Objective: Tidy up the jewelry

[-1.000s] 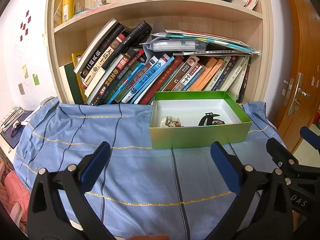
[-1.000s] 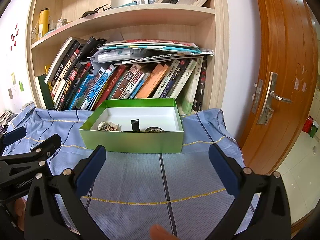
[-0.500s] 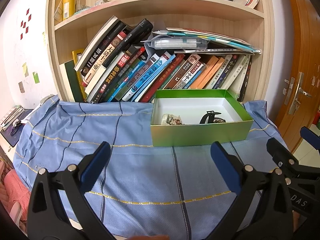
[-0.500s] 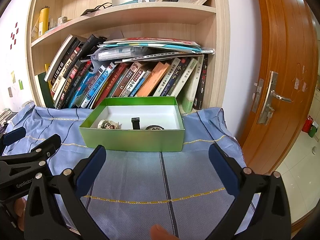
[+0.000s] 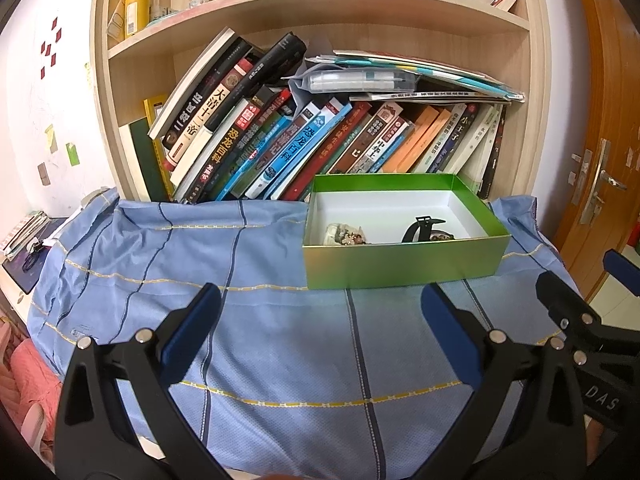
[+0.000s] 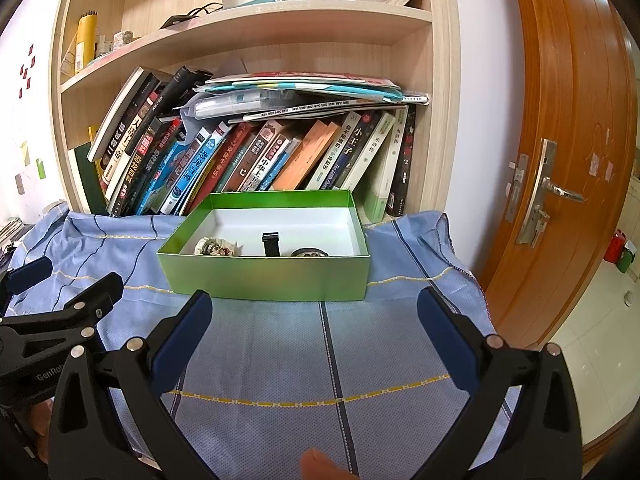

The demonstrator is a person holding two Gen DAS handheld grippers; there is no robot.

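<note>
Jewelry is what you are sorting, and all of it that shows lies in the green box [image 6: 264, 276], which sits on the blue cloth [image 6: 280, 364] over the table, its far wall close against the leaning books [image 6: 256, 152] on the bookshelf [image 5: 320, 12].

Start with the cloth: it is loose and creased, so if you drag a gripper across it or nudge the box wall, the box could slide with it or tip toward the books, and the pieces inside would shift.

Your left gripper [image 5: 320, 316] and right gripper [image 6: 312, 316] both hang short of the box with their fingers spread wide and nothing between them. They sit close side by side, so if both reach into the box together they may knock each other.

The box wall nearest you hides the lower part of what lies inside; come in too low and you will likely hit the wall first.

Inside, the black watch strap [image 6: 271, 243] stands up and its round face [image 6: 309, 253] lies beside it. Pinch only the strap and the face may swing.

The small beaded cluster [image 6: 214, 247] at the left end is the hardest: the pads could catch only part of it and let the rest drop.
</note>
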